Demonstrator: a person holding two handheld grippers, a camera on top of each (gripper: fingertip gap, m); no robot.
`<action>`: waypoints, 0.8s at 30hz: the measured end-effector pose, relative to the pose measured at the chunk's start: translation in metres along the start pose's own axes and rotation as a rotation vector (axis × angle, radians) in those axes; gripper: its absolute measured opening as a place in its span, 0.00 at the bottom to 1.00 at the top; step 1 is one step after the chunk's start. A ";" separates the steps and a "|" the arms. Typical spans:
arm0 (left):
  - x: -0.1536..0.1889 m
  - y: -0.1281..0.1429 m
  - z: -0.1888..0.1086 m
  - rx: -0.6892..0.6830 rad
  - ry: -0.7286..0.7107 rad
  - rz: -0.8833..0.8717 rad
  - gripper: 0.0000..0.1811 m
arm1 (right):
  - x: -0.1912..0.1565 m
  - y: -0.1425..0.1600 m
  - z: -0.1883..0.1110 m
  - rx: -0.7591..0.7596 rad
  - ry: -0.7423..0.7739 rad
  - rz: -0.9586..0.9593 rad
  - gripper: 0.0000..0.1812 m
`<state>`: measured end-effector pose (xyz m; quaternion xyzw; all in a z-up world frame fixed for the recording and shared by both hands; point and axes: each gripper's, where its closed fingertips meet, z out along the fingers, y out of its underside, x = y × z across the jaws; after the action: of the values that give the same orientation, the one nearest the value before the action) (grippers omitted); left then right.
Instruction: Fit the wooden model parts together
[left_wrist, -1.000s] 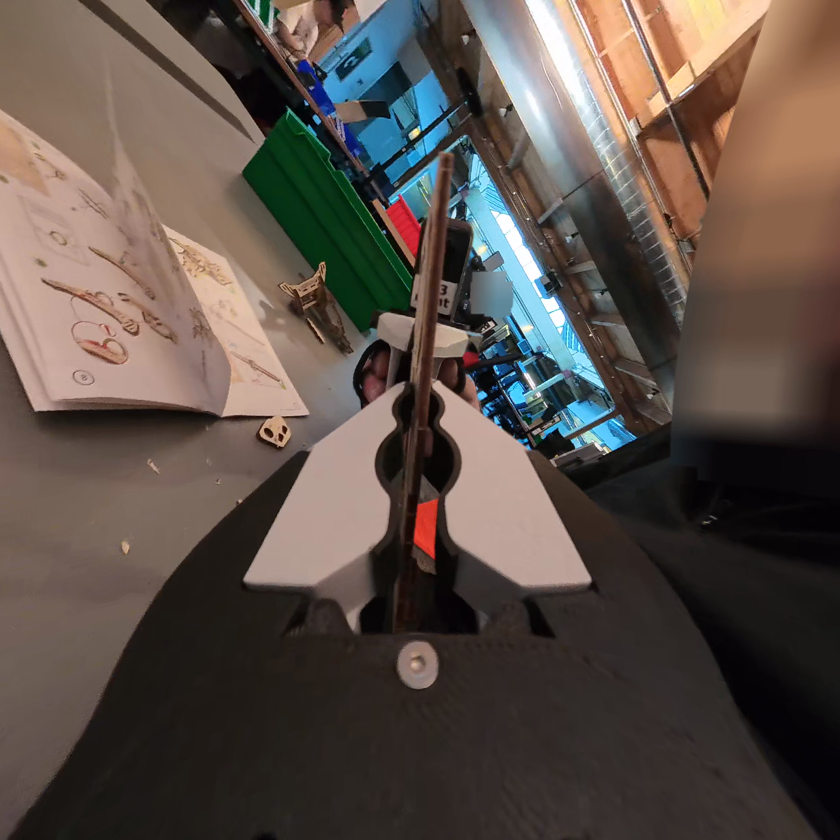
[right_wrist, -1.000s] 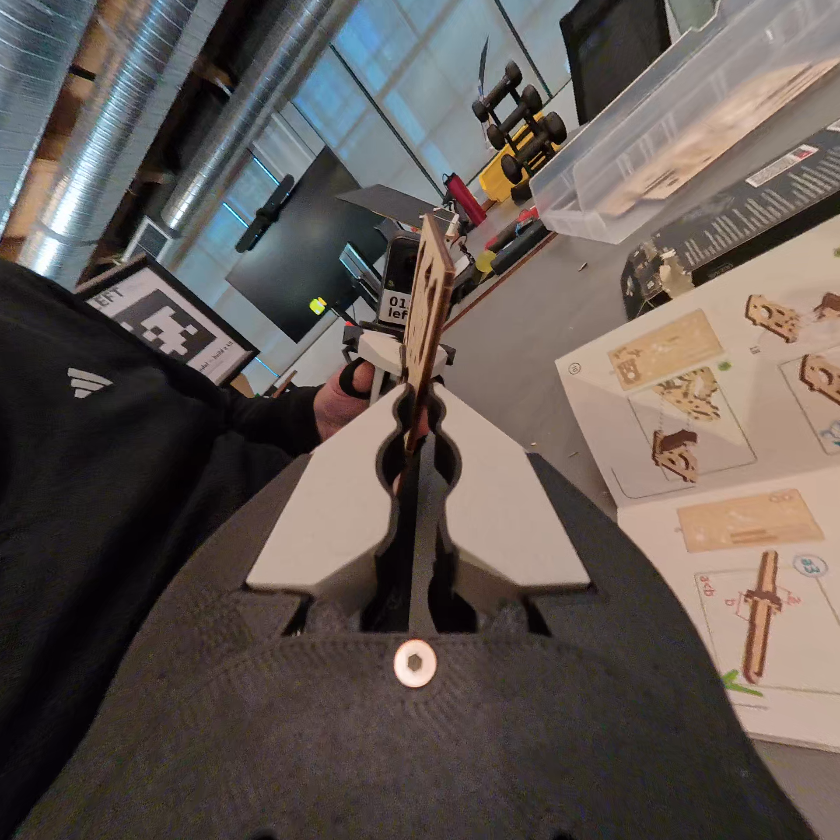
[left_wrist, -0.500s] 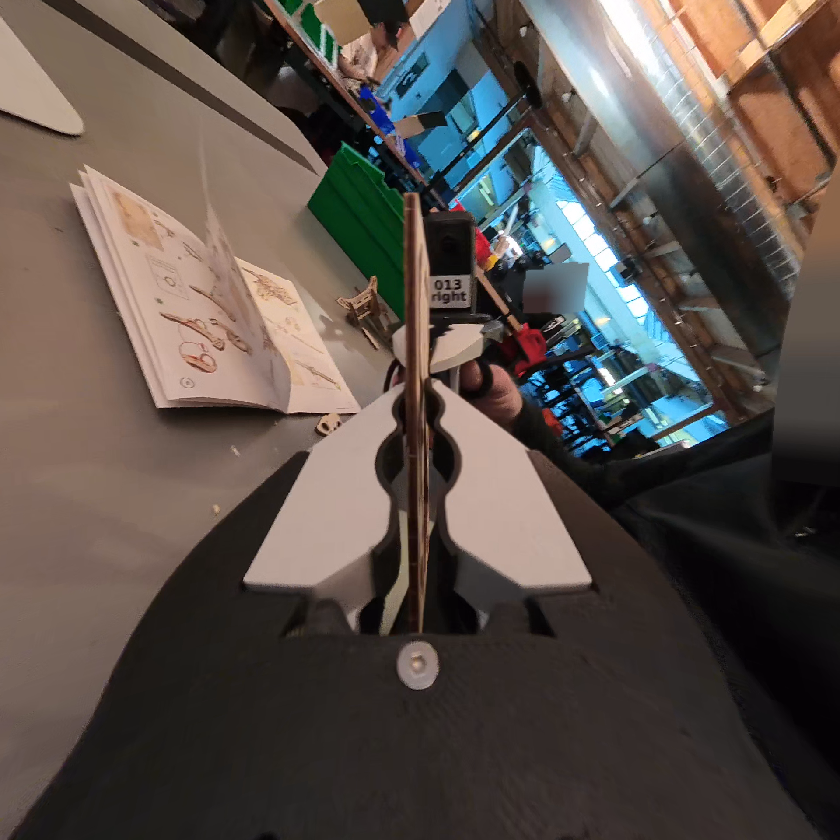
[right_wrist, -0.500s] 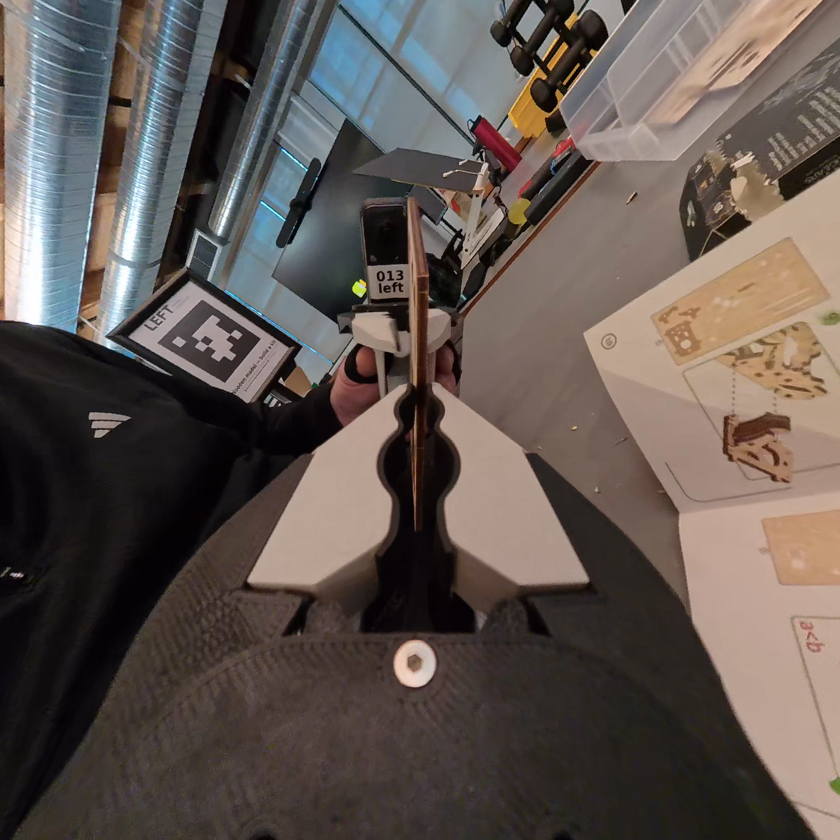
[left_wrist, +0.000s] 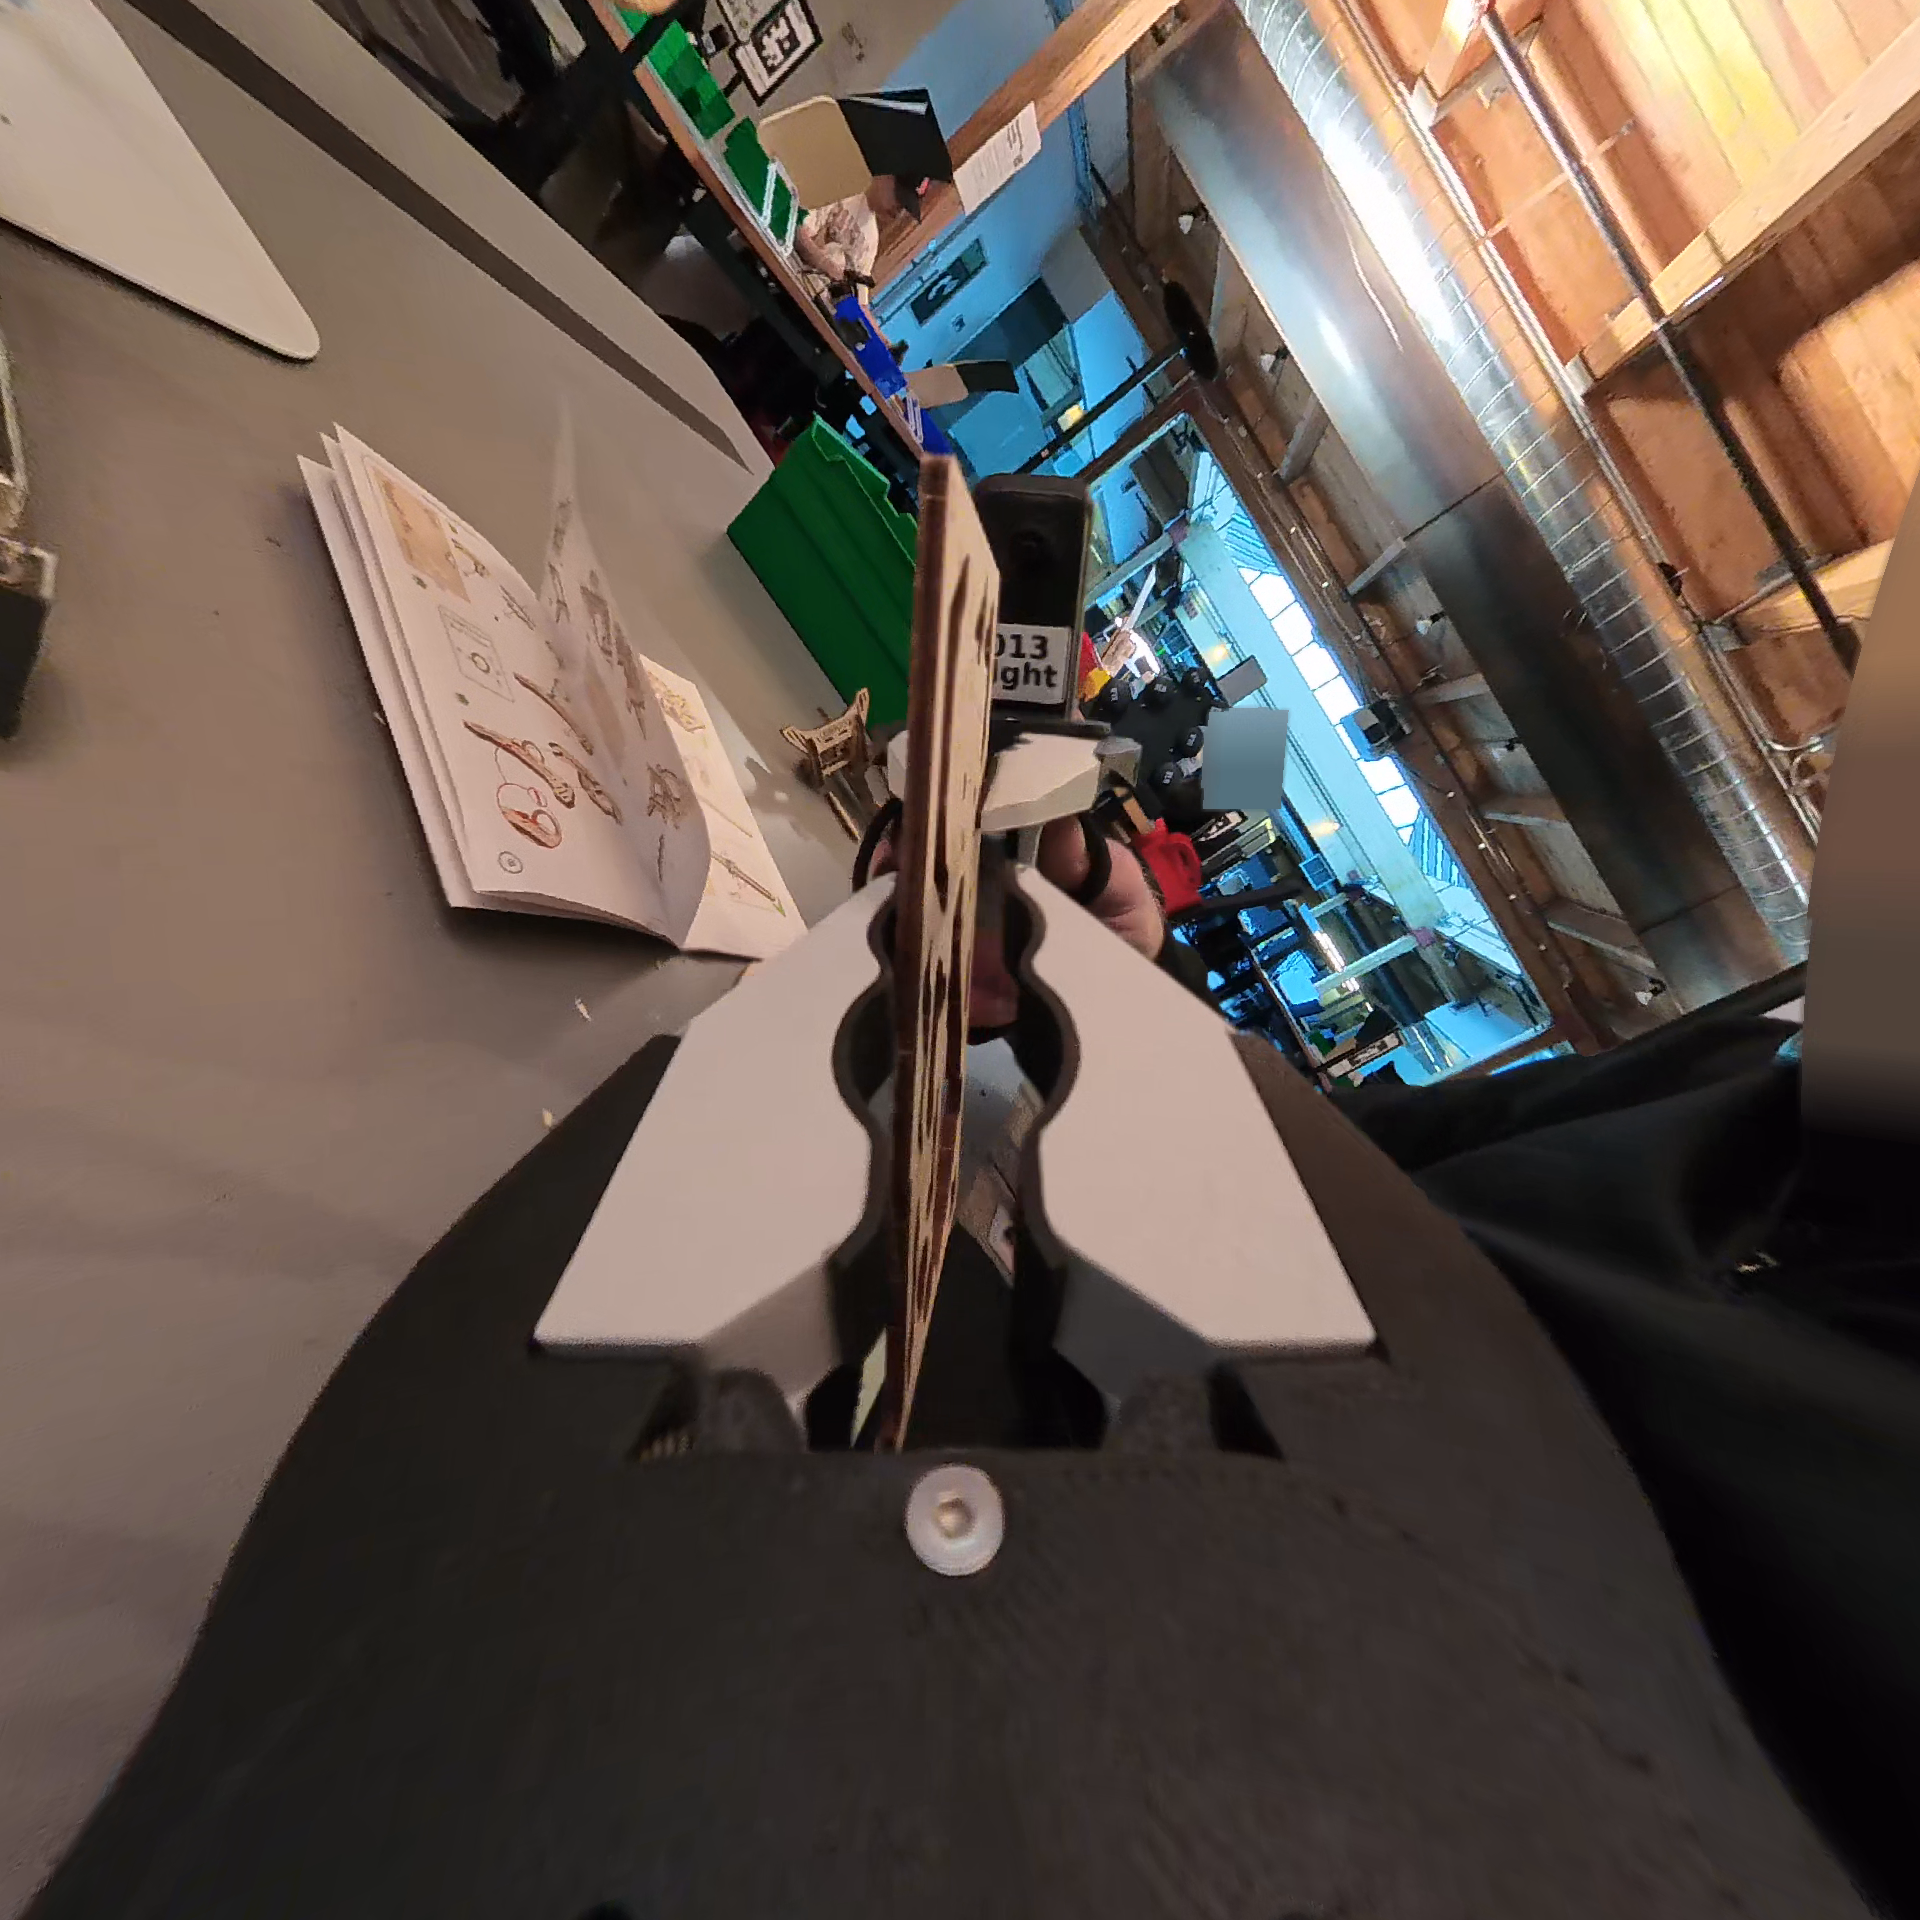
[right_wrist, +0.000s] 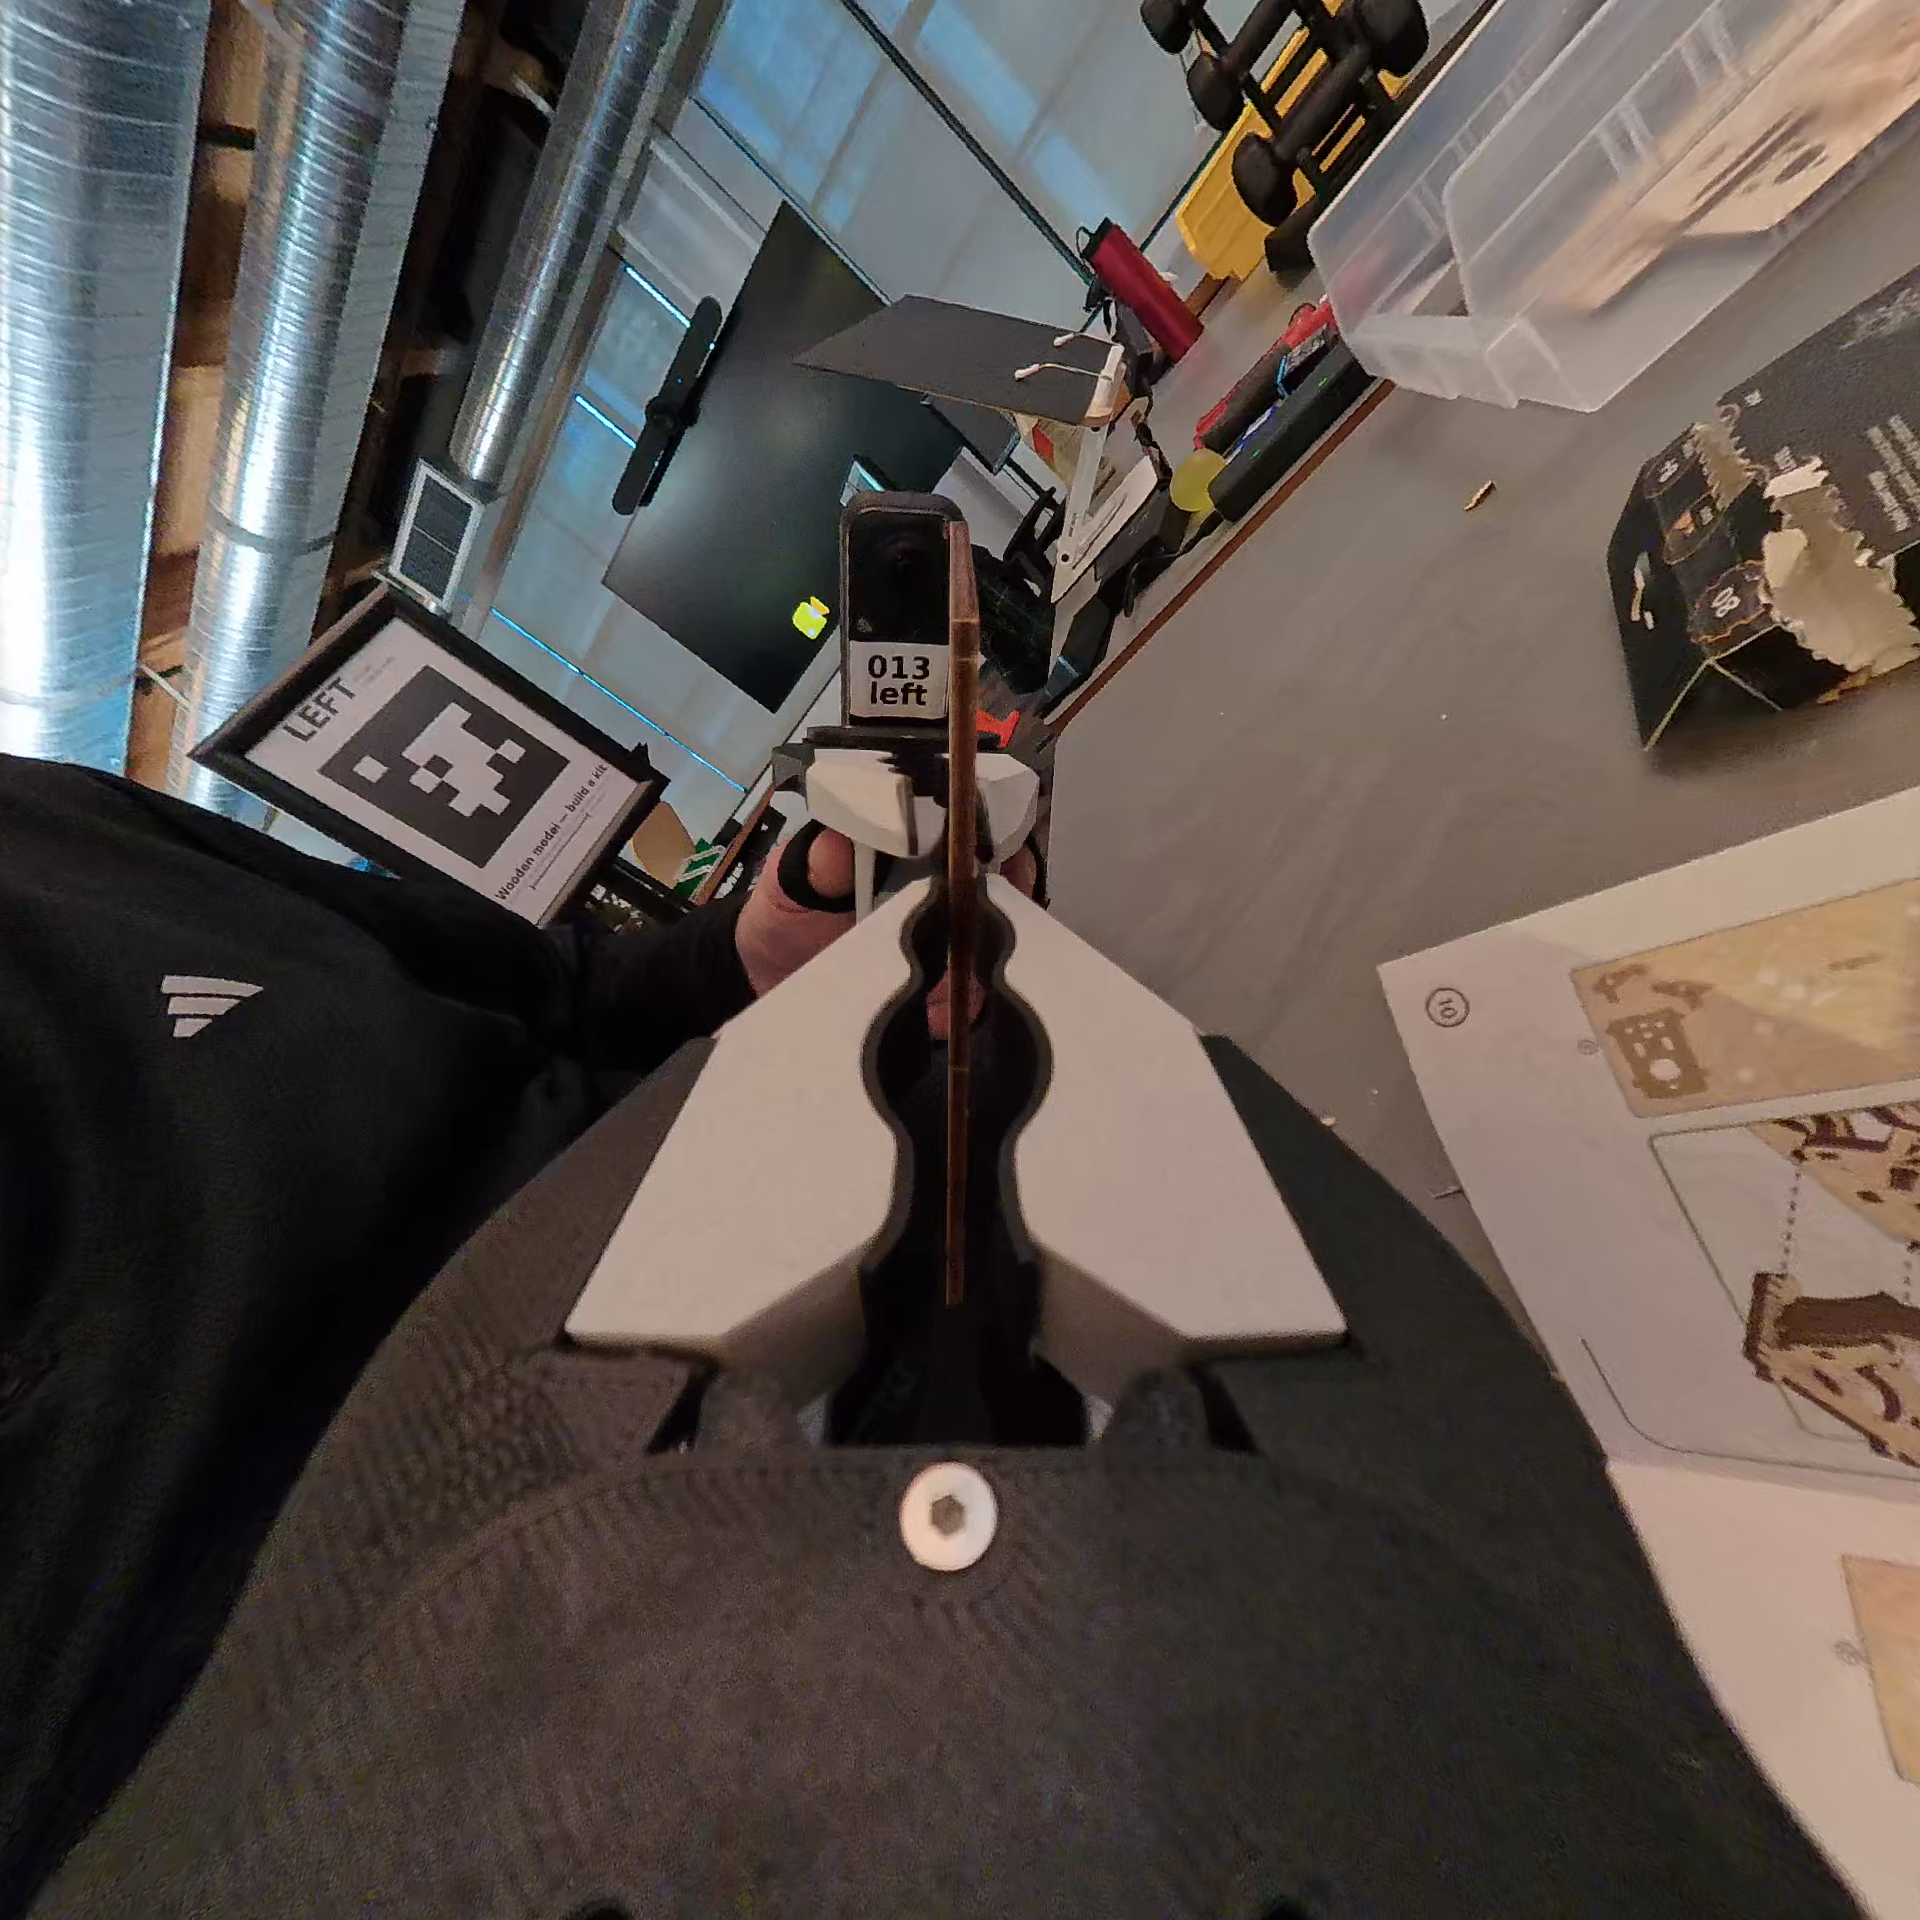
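Observation:
A thin laser-cut wooden sheet (left_wrist: 940, 727) stands edge-on in the air between my two grippers, which face each other. In the left wrist view my left gripper (left_wrist: 956, 894) has its jaws parted. The sheet leans on the left finger, with a gap to the right one. My right gripper (left_wrist: 997, 779) shows beyond it, at the sheet's far end. In the right wrist view my right gripper (right_wrist: 954, 894) is shut on the sheet (right_wrist: 961, 727). The left gripper (right_wrist: 920, 800) shows farther off with its fingers apart.
An open instruction booklet (left_wrist: 540, 707) lies on the grey table, with a small part-built wooden model (left_wrist: 831, 743) and a green bin (left_wrist: 821, 561) behind it. On the right wrist side are the booklet (right_wrist: 1714, 1143), a torn black box (right_wrist: 1766, 592) and a clear plastic tub (right_wrist: 1610, 208). Only a small space, under 4 cm, lies between the two pairs of fingers.
The left gripper's jaws have opened off the sheet, which now tilts against one finger. Both grippers have turned and the table shows more. The right gripper stays closed on the sheet.

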<state>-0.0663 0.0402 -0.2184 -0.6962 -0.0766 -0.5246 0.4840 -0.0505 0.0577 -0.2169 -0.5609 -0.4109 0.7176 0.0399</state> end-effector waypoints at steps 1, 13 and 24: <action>-0.002 -0.001 -0.003 0.006 -0.006 0.003 0.07 | 0.001 -0.001 0.001 0.003 -0.005 0.010 0.00; -0.003 -0.013 -0.021 0.067 0.013 -0.023 0.09 | 0.009 -0.005 0.012 0.009 -0.059 0.076 0.00; 0.002 -0.003 -0.014 0.004 0.008 0.043 0.01 | 0.003 -0.006 0.008 0.003 -0.052 -0.024 0.01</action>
<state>-0.0763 0.0300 -0.2149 -0.6948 -0.0606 -0.5166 0.4968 -0.0606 0.0584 -0.2151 -0.5370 -0.4176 0.7320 0.0386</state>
